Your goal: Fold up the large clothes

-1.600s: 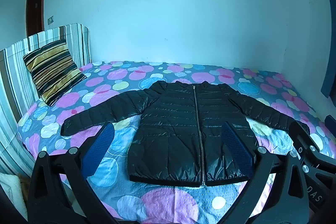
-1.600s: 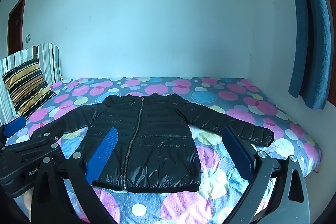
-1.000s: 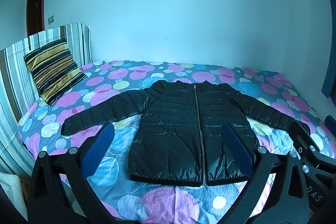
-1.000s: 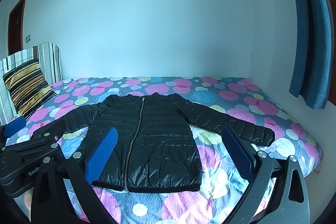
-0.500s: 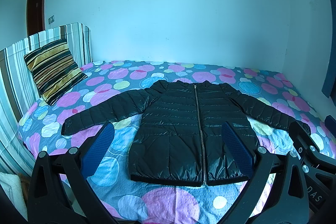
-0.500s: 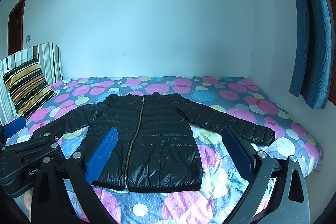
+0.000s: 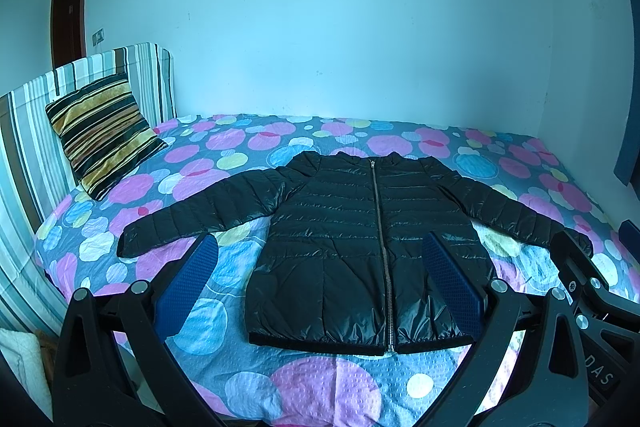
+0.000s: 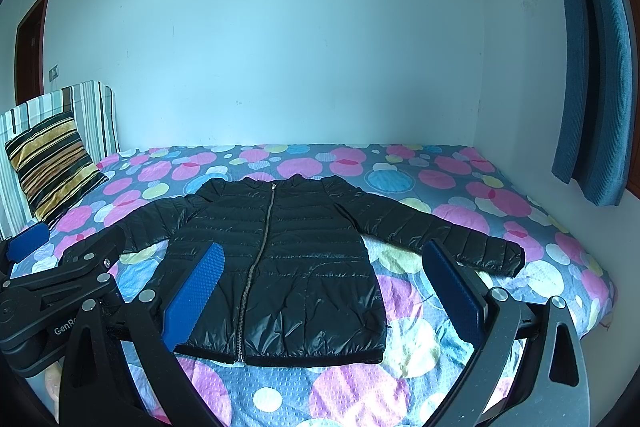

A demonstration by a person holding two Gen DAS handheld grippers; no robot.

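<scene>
A black quilted zip jacket (image 7: pixel 360 239) (image 8: pixel 280 251) lies flat and zipped on the polka-dot bed, both sleeves spread outward, hem toward me. My left gripper (image 7: pixel 318 259) hovers open above the bed's near edge, its blue pads framing the jacket's lower body, holding nothing. My right gripper (image 8: pixel 320 263) is also open and empty, its left pad over the jacket's lower left front, its right pad by the right sleeve cuff (image 8: pixel 504 255). Each gripper shows at the edge of the other's view.
A striped cushion (image 7: pixel 100 131) leans on the striped headboard (image 7: pixel 32 131) at the left. A white wall runs behind the bed (image 7: pixel 320 379); a blue curtain (image 8: pixel 588 67) hangs at the right. A dark door (image 7: pixel 68 15) stands at far left.
Nothing has visibly changed; both grippers hold nearly still, with only a slight drift of the view.
</scene>
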